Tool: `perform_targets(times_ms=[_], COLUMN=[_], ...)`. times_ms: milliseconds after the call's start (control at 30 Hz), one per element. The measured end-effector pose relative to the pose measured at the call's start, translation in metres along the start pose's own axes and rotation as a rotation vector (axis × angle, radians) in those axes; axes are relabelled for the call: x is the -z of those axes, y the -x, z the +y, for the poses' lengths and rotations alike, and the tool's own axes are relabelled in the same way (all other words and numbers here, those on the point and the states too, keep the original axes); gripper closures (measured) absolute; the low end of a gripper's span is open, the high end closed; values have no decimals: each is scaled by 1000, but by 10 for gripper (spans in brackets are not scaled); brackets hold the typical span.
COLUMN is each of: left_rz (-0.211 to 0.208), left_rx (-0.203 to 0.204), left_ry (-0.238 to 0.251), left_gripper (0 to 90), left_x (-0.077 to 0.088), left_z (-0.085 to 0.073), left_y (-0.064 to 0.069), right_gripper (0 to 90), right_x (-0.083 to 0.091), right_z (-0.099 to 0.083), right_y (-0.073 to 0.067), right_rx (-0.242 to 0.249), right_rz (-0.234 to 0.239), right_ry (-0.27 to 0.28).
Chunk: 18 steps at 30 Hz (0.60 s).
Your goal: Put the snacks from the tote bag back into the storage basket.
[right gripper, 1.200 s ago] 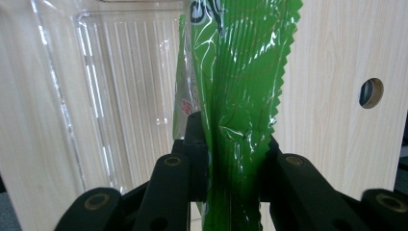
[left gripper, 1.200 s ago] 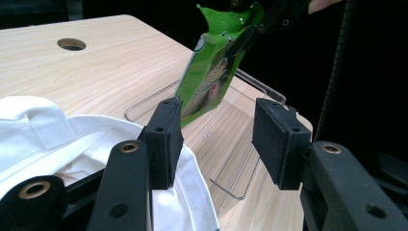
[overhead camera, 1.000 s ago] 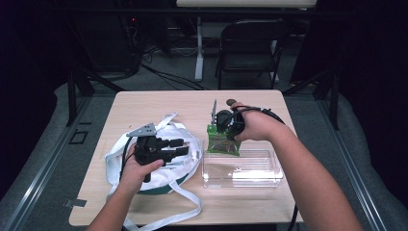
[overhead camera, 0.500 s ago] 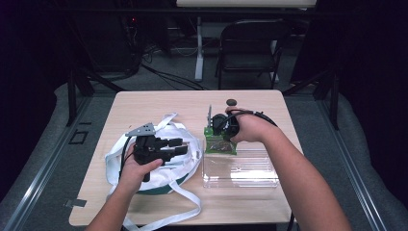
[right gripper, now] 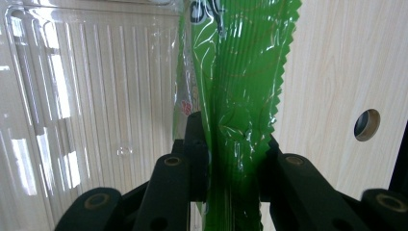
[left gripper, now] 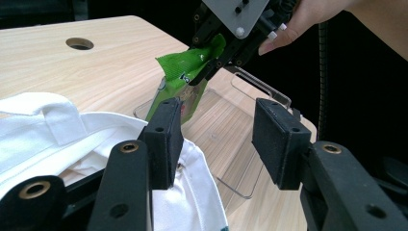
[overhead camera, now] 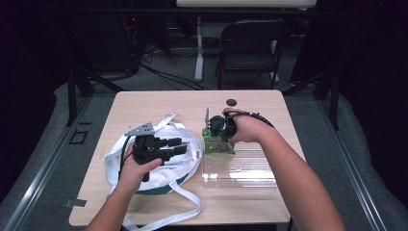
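Observation:
My right gripper (overhead camera: pixel 215 131) is shut on the crimped top of a green snack packet (right gripper: pixel 235 91), which hangs down from it. The packet (overhead camera: pixel 219 145) hangs at the far left corner of a clear plastic tray (overhead camera: pixel 250 169). In the left gripper view the packet (left gripper: pixel 185 67) hangs over the tray (left gripper: pixel 235 144) beneath the right gripper (left gripper: pixel 211 57). My left gripper (overhead camera: pixel 177 146) lies over a white cloth bag (overhead camera: pixel 190 161) with long straps. Its jaws stand open (left gripper: pixel 219 139) with nothing between them, one pad beside the white cloth (left gripper: pixel 53 139).
A round cable hole (overhead camera: pixel 232 102) sits in the wooden table (overhead camera: pixel 144 103) behind the right hand. The bag's straps trail to the table's front edge (overhead camera: pixel 178 219). A black folding chair (overhead camera: pixel 250 43) and floor cables lie beyond the table.
The right hand has sunk a little with the green packet, bringing it lower at the tray's far left corner. The left hand and the bag have not moved.

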<state>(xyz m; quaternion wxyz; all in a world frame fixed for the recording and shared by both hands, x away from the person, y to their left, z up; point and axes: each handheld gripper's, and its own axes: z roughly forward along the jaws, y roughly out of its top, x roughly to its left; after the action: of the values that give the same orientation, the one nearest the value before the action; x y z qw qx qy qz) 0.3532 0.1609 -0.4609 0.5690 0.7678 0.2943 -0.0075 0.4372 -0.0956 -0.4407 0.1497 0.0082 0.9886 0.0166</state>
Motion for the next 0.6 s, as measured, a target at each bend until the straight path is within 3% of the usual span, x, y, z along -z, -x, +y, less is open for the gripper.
perform_targets(times_ms=[300, 600], left_rz=[3, 3], left_rx=[0, 1], left_ry=[-4, -3], left_gripper=[536, 536], left_x=[0, 0], left_z=[-1, -1], left_y=[-2, -2], right_gripper=[716, 562], right_x=[-7, -11], right_z=[-5, -5], right_y=[3, 5], right_rx=[-22, -57], right_rz=[-15, -57], right_ry=[20, 17])
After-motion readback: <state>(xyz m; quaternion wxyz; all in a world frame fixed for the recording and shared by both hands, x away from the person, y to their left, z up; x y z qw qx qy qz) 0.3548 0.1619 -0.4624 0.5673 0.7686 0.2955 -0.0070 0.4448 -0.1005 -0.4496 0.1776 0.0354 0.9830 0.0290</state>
